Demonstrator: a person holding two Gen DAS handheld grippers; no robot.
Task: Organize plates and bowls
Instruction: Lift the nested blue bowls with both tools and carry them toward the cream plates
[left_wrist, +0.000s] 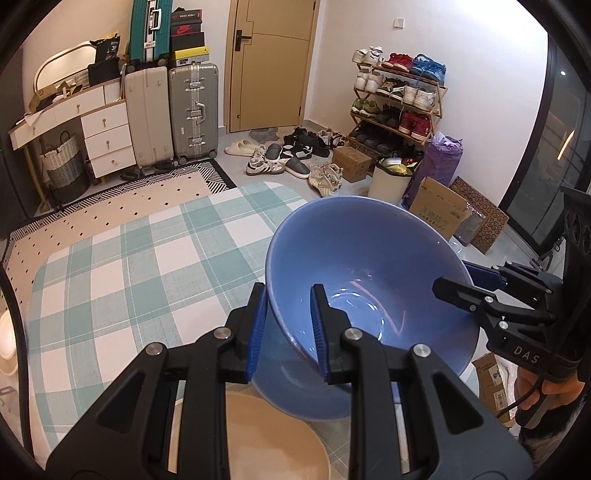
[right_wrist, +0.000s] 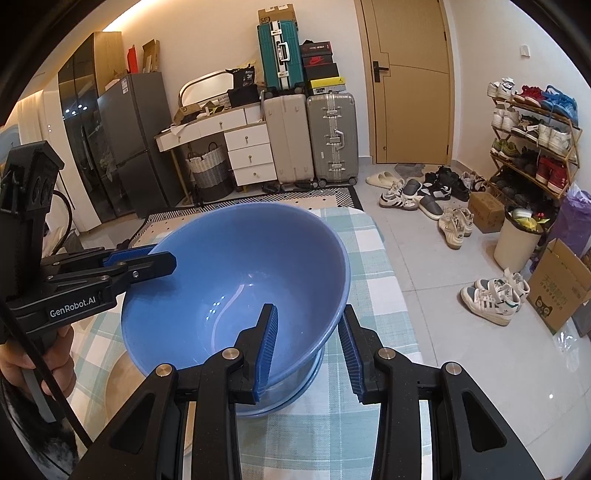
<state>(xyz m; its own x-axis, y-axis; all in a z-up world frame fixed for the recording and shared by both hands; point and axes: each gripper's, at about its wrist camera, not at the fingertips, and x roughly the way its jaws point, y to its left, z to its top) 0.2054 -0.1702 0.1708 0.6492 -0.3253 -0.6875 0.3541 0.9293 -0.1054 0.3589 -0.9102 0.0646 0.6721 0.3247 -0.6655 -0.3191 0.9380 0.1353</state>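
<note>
A large blue bowl (left_wrist: 369, 258) (right_wrist: 236, 273) is held tilted over the checked tablecloth. My left gripper (left_wrist: 288, 328) is shut on the bowl's near rim, one finger inside and one outside. My right gripper (right_wrist: 308, 347) straddles the opposite rim with a small gap on each side; it also shows in the left wrist view (left_wrist: 458, 280). The left gripper also shows in the right wrist view (right_wrist: 162, 258). Beneath the bowl sits another blue dish (right_wrist: 295, 387). A beige plate (left_wrist: 266, 443) lies on the table below the left gripper.
The table with the green-white checked cloth (left_wrist: 140, 266) ends at the right near a white bin (left_wrist: 388, 181) and cardboard boxes (left_wrist: 439, 206). Shoes (left_wrist: 291, 155), a shoe rack (left_wrist: 399, 99) and suitcases (left_wrist: 192, 110) stand beyond. A cream dish edge (left_wrist: 7, 343) sits far left.
</note>
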